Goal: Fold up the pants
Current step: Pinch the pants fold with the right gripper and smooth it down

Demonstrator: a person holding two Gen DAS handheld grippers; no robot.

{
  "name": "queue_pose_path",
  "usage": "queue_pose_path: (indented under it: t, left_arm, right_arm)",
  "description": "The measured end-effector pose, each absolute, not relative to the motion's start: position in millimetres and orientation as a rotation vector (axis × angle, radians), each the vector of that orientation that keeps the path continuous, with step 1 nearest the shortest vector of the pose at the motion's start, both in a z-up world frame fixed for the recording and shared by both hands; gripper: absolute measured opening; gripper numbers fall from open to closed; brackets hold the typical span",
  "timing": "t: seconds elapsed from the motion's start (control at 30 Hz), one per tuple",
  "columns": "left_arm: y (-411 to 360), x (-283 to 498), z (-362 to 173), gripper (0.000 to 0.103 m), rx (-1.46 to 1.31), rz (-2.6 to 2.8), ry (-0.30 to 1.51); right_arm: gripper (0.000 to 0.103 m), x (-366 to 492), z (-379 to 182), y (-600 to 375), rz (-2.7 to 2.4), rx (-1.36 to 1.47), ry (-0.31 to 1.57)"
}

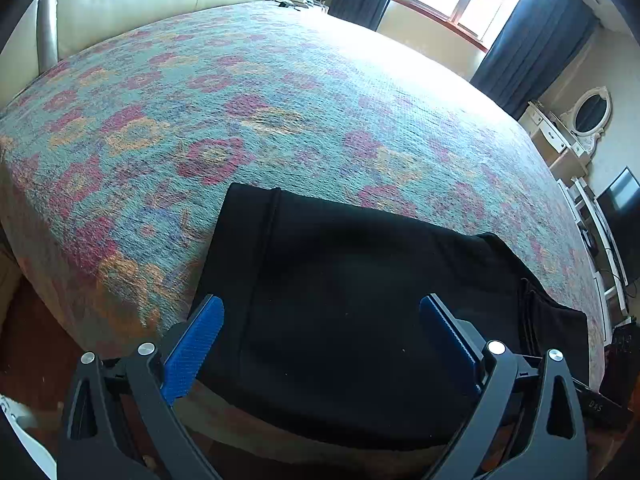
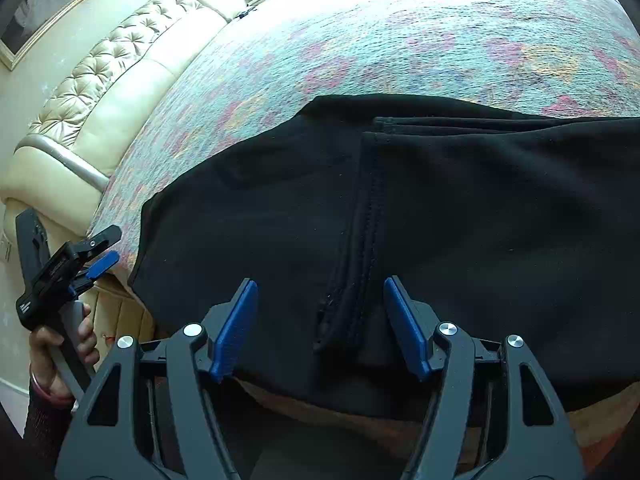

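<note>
The black pants (image 2: 440,208) are seen lying on the patterned bedspread (image 1: 248,112) at the near edge of the bed, already doubled into a compact stack, with a hem edge and a stitched seam lying on top. The step in hand is judged to be the release after a fold.

The right gripper (image 2: 320,320) is held released just above the pants: its blue pads stand apart on either side of the seam, and no cloth is pinched between them. The left gripper (image 1: 320,344) is likewise spread wide, with the folded cloth spanning the gap ahead of its fingers but not pressed by them. In the right wrist view the left gripper is seen off to the left of the stack, held in a hand (image 2: 60,352).

For the next move, a fresh grasp on one end of the stack is probably called for, or a smoothing pass if the fold is considered final. Both layers would need to be caught together so that the stack is not pulled askew.
</note>
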State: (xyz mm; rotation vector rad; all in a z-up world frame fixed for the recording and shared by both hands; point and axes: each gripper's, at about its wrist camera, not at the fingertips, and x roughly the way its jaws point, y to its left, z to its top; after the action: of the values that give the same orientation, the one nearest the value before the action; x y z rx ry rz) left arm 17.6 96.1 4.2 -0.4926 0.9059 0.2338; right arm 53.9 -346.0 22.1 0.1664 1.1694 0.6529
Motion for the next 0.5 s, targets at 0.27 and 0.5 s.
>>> queue_pose_path:
  t: [0.27,0.5]
  left_arm:
    - [89.8,18.3,5.1,0.097,-0.481,0.209,0.908]
    - [87.5,20.2,3.5,0.097,-0.498,0.187,0.916]
  right_arm:
    - [0.068,67.1,76.6,-424.9,0.696,0.29,1.093]
    - [0.077,122.7,71.1,-577.4,0.334,0.502,0.968]
